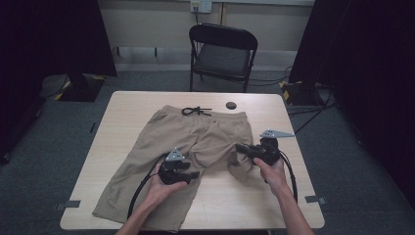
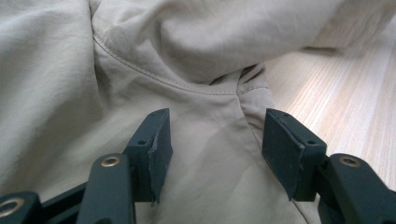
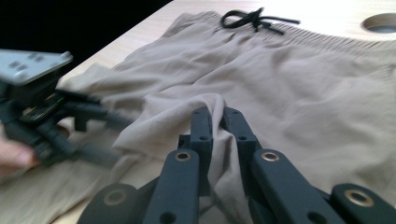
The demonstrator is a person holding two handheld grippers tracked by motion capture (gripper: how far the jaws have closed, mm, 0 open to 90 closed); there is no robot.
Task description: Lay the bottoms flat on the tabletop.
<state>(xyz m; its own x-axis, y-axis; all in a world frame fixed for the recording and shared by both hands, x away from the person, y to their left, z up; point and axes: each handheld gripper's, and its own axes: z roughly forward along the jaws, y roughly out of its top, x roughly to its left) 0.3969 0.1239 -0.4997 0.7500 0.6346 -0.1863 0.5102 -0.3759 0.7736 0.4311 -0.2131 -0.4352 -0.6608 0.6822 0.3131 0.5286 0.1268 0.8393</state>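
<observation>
Beige shorts (image 1: pixel 195 137) lie flat on the wooden table (image 1: pixel 127 105), waistband at the far side with a black drawstring (image 1: pixel 195 111) tied in a bow. My right gripper (image 1: pixel 243 148) is shut on a pinched fold of the right leg's fabric (image 3: pixel 215 114), which is lifted and bunched toward the middle. My left gripper (image 1: pixel 194 175) rests over the left leg near the crotch seam (image 2: pixel 187 84). Its jaws stand open with flat cloth lying beneath them, and its pads (image 2: pixel 156 147) do not press on the fabric. The left gripper (image 3: pixel 100 121) also shows blurred in the right gripper view.
A dark round hole (image 1: pixel 231 105) sits in the tabletop beyond the waistband. A black folding chair (image 1: pixel 222 51) stands behind the table. Bare wood (image 1: pixel 235 205) runs along the near edge between my forearms. Cables trail from both grippers.
</observation>
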